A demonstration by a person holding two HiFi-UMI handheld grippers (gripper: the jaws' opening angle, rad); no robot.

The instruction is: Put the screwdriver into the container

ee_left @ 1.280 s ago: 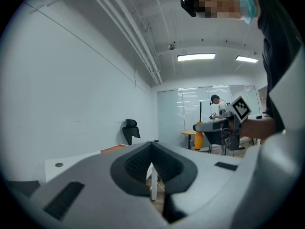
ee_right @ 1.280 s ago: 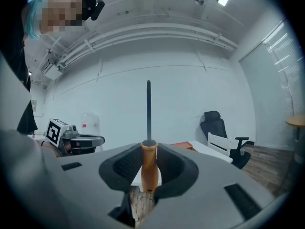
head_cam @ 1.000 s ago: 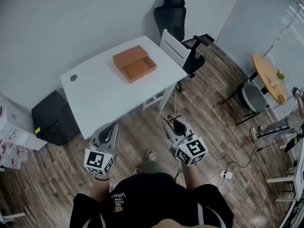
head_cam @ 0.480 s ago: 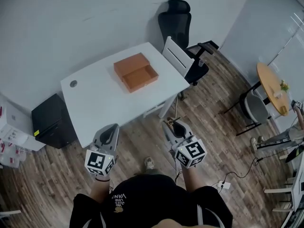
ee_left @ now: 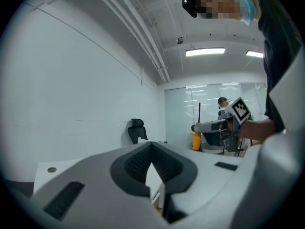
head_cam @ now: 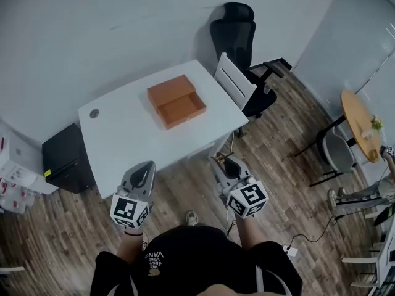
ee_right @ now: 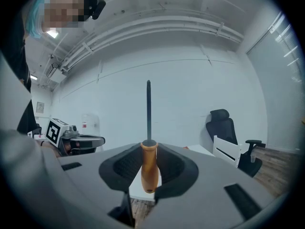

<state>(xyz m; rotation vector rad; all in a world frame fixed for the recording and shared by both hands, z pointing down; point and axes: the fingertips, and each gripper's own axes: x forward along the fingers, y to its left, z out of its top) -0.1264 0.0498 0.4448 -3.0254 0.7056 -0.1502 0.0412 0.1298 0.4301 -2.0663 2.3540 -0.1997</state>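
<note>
Screwdriver (ee_right: 148, 168) clamped by handle in right gripper (head_cam: 222, 165), shaft up; left gripper (ee_left: 151, 149) closed, empty. Container (head_cam: 176, 100) well ahead on table (head_cam: 123, 137). Best kept clamped until over open half, then lowered in.

shirt (head_cam: 197, 261) — black, white print | left gripper (head_cam: 146, 166), right gripper (head_cam: 221, 163) — grey, marker cubes (head_cam: 129, 210)
</note>
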